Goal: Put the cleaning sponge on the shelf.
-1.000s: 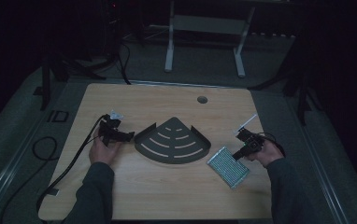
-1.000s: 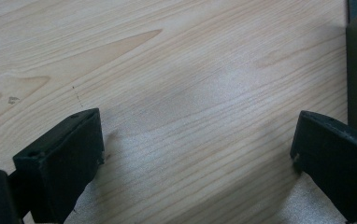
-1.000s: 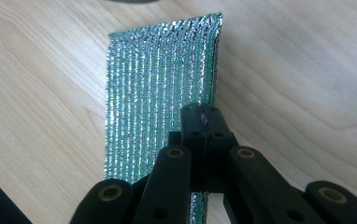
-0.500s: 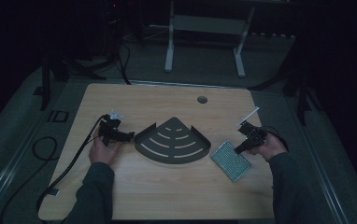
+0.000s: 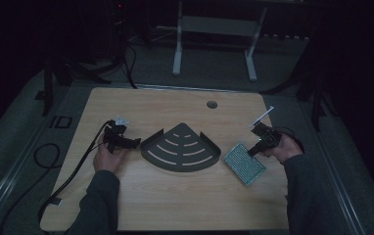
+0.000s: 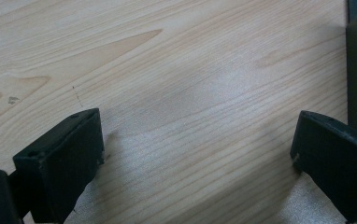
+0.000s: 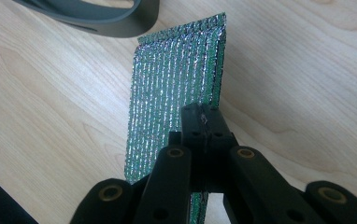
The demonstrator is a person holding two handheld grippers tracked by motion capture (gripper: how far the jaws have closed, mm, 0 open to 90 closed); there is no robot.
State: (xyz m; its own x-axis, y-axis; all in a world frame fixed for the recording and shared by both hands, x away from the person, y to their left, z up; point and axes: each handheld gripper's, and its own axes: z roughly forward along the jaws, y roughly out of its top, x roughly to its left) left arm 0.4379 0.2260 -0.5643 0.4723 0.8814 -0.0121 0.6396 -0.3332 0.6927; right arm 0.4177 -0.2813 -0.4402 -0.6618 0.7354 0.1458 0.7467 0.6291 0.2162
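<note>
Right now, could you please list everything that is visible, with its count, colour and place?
table: one, light wood, centre of the high view.
corner shelf: one, dark grey, slotted, middle of the table.
perforated board: one, green with silver dots, right of the shelf, one edge lifted.
hole: one, dark, far side of the table.
white frame: one, on the floor beyond the table.
left gripper: one, black, jaws apart, beside the shelf's left edge.
right gripper: one, black, closed on the board's edge.

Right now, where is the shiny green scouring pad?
In the high view, the scouring pad sits on the table's right side, just right of the dark fan-shaped rack. The right gripper is shut on its edge.
</note>
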